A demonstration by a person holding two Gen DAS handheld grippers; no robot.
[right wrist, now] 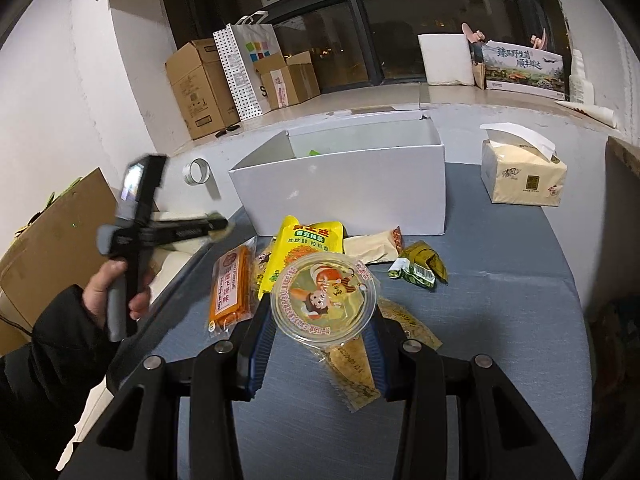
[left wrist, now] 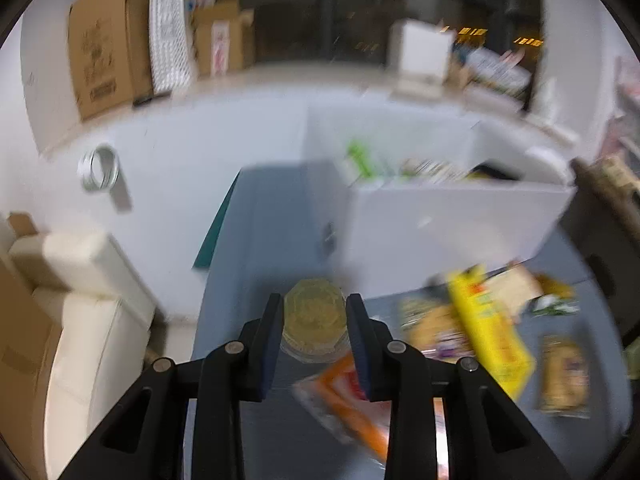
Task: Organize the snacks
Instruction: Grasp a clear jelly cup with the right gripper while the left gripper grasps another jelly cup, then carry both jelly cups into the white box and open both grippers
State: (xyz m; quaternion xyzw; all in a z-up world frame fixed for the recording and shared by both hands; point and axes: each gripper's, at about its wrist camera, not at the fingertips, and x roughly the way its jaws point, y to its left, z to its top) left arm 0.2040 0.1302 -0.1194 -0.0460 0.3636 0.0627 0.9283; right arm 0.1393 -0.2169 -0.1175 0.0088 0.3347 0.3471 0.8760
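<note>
Right gripper clamps jelly cup; left gripper grips round snack.

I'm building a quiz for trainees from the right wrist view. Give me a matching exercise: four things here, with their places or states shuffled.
Things:
1 jelly cup
2 tissue pack
3 orange packet
4 white box

Places or states:
A flat, near the left edge of the table
B open-topped, mid-table
C held in the right gripper
D far right, a sheet sticking up

Pairs: 1-C, 2-D, 3-A, 4-B
</note>
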